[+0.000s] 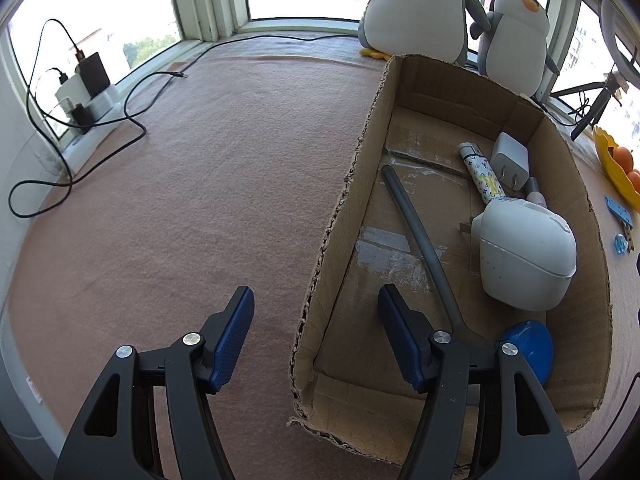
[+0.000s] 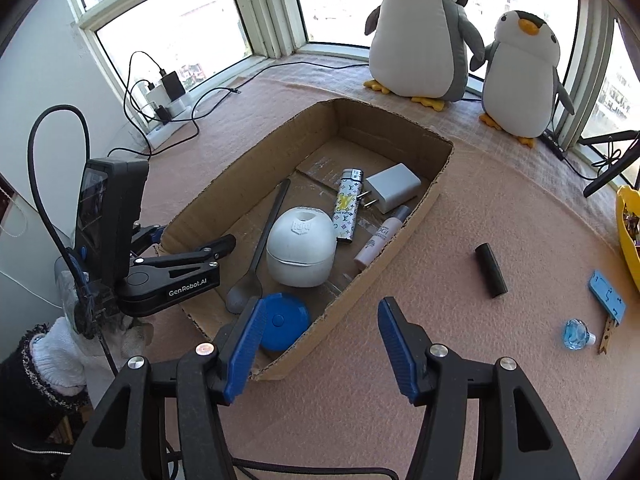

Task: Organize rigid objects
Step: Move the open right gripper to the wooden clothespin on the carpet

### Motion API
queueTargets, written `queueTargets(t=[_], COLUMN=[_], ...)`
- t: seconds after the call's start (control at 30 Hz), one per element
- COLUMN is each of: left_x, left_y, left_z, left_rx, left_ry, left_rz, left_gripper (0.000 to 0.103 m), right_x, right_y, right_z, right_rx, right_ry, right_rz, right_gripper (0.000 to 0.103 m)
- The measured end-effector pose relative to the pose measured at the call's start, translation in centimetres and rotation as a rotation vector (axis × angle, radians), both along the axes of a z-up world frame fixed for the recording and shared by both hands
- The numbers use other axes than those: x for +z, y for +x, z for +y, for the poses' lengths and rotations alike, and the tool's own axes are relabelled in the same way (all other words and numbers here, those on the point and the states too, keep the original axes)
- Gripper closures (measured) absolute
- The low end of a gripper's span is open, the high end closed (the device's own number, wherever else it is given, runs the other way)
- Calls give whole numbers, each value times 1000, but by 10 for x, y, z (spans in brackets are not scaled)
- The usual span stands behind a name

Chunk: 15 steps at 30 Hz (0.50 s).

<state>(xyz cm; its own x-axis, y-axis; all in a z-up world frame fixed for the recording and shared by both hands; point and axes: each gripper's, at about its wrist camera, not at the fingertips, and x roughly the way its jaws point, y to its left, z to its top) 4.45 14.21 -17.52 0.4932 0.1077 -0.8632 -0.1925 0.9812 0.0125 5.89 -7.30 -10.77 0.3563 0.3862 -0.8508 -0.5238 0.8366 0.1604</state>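
Observation:
An open cardboard box (image 2: 424,200) on the pink felt holds a white round container (image 2: 300,248), a grey spoon (image 2: 268,236), a patterned lighter (image 2: 346,208), a white charger (image 2: 394,192), a small pink bottle (image 2: 380,240) and a blue round lid (image 2: 284,320). My left gripper (image 1: 318,320) stands open astride the box's left wall (image 1: 320,280), one finger inside, one outside, with neither pad touching it. My right gripper (image 2: 320,344) hangs open over the box's near corner with nothing between its fingers; the blue lid lies just beyond its left finger.
On the felt right of the box lie a black cylinder (image 2: 491,270), a blue glass knob (image 2: 576,334) and a blue card clipped to a wooden peg (image 2: 608,296). A yellow bowl (image 2: 628,232) sits at the right edge. Two plush penguins (image 2: 420,40) and a power strip with cables (image 2: 164,100) line the windowsill.

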Motion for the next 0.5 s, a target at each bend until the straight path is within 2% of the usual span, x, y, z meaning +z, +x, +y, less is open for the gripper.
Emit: queueTargets(t=[0.5], left_x=[0], left_y=[1], left_z=[-2], left_rx=[-3], left_ry=[9], left_rz=[3], left_gripper=[37], right_x=[-9], right_y=[41], right_z=[-155], right_rx=[-437], right_ry=[-18], right_rz=[-30], right_gripper=[49])
